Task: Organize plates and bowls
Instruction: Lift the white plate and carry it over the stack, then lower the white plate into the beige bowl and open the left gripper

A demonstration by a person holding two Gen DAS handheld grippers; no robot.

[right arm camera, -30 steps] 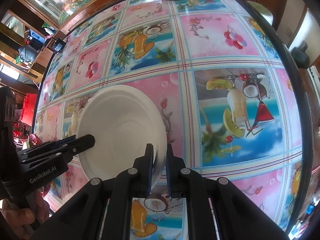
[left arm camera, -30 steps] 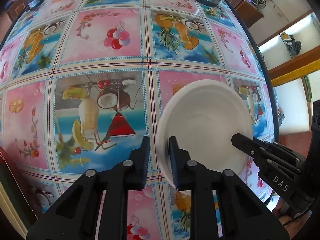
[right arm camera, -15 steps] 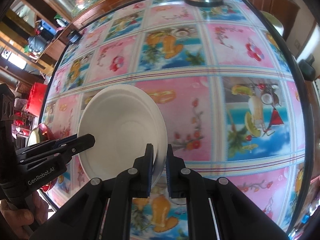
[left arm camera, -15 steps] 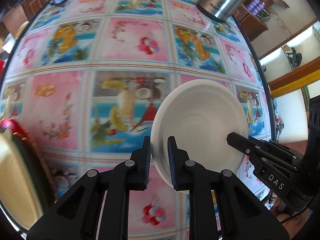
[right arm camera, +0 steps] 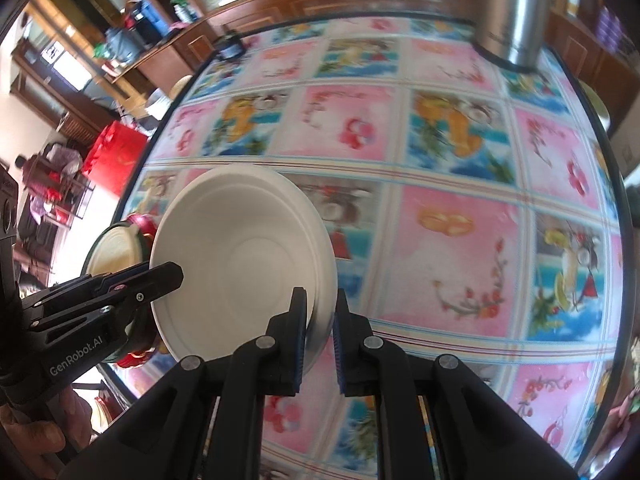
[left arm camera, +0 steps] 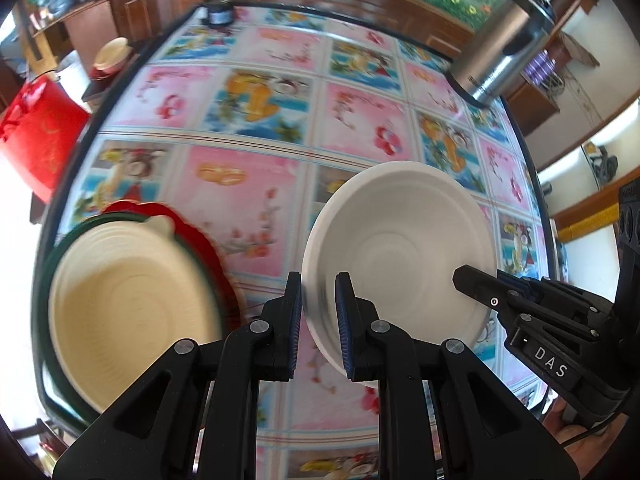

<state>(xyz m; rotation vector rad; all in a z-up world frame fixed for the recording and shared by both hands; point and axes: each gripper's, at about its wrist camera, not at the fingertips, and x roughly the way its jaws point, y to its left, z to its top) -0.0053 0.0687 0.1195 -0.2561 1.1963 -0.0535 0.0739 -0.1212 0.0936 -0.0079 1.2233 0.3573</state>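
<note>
A white bowl (left arm camera: pixel 400 256) hangs above the patterned tablecloth, held at two sides of its rim. My left gripper (left arm camera: pixel 318 286) is shut on the bowl's left rim. My right gripper (right arm camera: pixel 320 302) is shut on the opposite rim of the same white bowl (right arm camera: pixel 244 264). Each gripper shows in the other's view: the right gripper (left arm camera: pixel 466 278) and the left gripper (right arm camera: pixel 170 276). To the left, a cream bowl (left arm camera: pixel 128 312) sits in a dark green plate (left arm camera: pixel 48 280) on a red scalloped plate (left arm camera: pixel 208 240). The cream bowl (right arm camera: pixel 112 248) is partly hidden behind the white one in the right wrist view.
A tall steel flask (left arm camera: pixel 504 44) stands at the table's far right corner, and a small dark jar (left arm camera: pixel 218 14) at the far edge. A red box (left arm camera: pixel 36 136) stands off the table's left side. The table's black rim (left arm camera: pixel 60 208) runs close to the stack.
Both grippers carried the white bowl leftwards across the table and a little up. The stack with the cream bowl has come into view at the left.
</note>
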